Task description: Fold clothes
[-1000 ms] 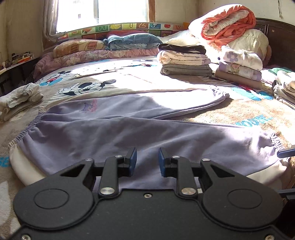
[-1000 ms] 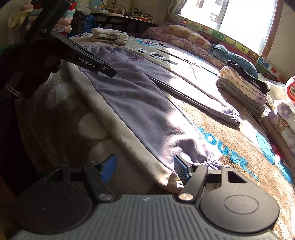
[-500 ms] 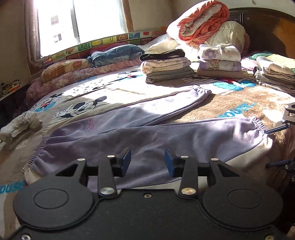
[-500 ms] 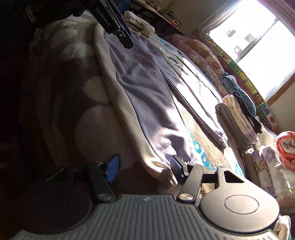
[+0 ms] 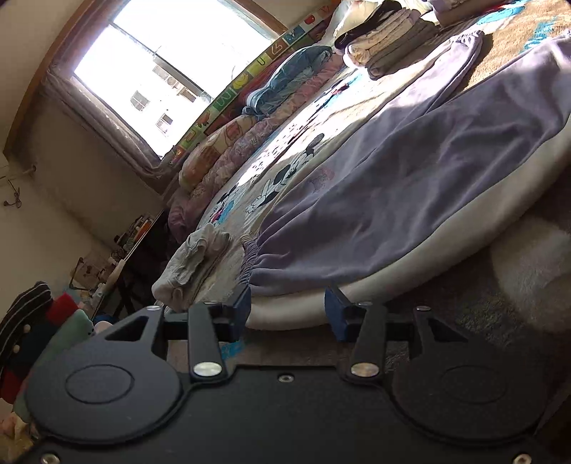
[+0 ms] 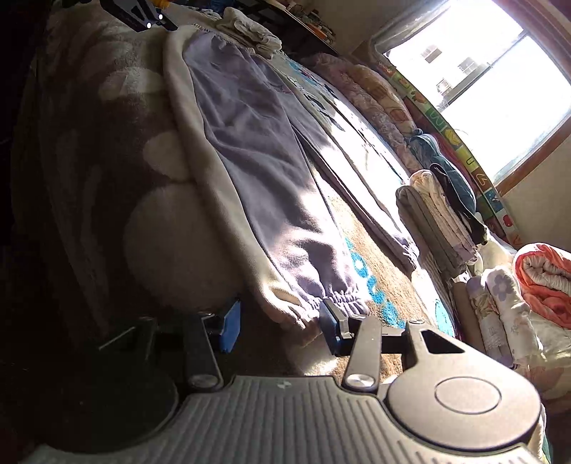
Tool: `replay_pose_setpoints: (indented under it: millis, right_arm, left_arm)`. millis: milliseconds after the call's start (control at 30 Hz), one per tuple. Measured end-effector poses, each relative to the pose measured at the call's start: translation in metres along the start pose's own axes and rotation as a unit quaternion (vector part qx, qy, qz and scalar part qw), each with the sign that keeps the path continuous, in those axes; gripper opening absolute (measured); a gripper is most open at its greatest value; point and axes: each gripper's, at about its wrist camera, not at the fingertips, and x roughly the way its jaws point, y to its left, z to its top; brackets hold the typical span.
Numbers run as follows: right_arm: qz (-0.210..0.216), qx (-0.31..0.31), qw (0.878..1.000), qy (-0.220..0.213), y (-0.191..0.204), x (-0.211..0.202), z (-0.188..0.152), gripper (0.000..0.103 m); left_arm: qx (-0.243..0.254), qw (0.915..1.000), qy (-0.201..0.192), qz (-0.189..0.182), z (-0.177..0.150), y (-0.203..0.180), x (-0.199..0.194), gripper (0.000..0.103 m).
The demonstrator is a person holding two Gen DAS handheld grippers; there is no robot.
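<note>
Lavender pants [image 5: 410,200] with a cream lining edge lie spread flat on the bed, legs parted. My left gripper [image 5: 287,314] is open right at the waistband corner [image 5: 257,282], the cream edge lying between its blue pads. In the right wrist view the same pants [image 6: 257,142] run away from me. My right gripper [image 6: 278,326] is open at the near leg's gathered cuff [image 6: 332,299], the cuff's cream tip between its pads. The left gripper [image 6: 142,16] shows at the far waistband end.
Folded stacks [image 6: 439,221] sit beyond the pants, with an orange quilt [image 6: 546,282] and floral bundles beside them. A small pile of pale cloth [image 5: 192,260] lies by the waistband. Pillows line the window side. The brown patterned blanket [image 6: 107,178] drops off the bed's near edge.
Both grippers dropped low and tilted toward the pants' near edge. The left moved from mid-garment to the waistband corner and opened wider; the right closed in on the leg cuff.
</note>
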Motion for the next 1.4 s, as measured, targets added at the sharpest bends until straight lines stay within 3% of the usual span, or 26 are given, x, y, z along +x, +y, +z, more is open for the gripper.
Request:
replay_pose_setpoints:
  millis: [300, 467, 600, 700, 933, 1067, 1300, 1400]
  right_arm:
    - [-0.038, -0.040, 0.998, 0.022, 0.000, 0.010, -0.002, 0.047]
    - [-0.064, -0.085, 0.994, -0.003, 0.013, 0.016, -0.001, 0.046]
    - [-0.041, -0.043, 0.998, -0.012, 0.001, 0.017, -0.005, 0.030]
    - [-0.037, -0.006, 0.999, -0.023, -0.010, 0.015, -0.006, 0.023]
    - [-0.020, 0.083, 0.995, -0.043, -0.035, 0.012, -0.011, 0.021]
    - [-0.015, 0.104, 0.993, -0.047, -0.036, 0.011, -0.012, 0.021]
    - [-0.006, 0.139, 0.989, -0.054, -0.044, 0.011, -0.013, 0.021]
    - [0.000, 0.156, 0.986, -0.055, -0.046, 0.012, -0.013, 0.021]
  left_arm:
    - [-0.009, 0.9998, 0.019, -0.001, 0.000, -0.004, 0.015, 0.048]
    - [-0.036, 0.9990, 0.027, 0.001, 0.001, 0.002, 0.020, 0.048]
    - [-0.036, 0.9992, 0.016, 0.005, -0.003, 0.008, 0.017, 0.048]
    - [0.028, 0.9989, 0.016, 0.035, -0.012, 0.006, 0.020, 0.048]
    - [0.185, 0.9809, 0.033, 0.049, -0.049, 0.012, 0.047, 0.048]
    - [0.235, 0.9716, -0.011, 0.023, -0.059, 0.017, 0.056, 0.043]
    - [0.317, 0.9460, -0.069, -0.013, -0.066, 0.034, 0.072, 0.043]
    - [0.355, 0.9314, -0.080, -0.023, -0.066, 0.034, 0.076, 0.033]
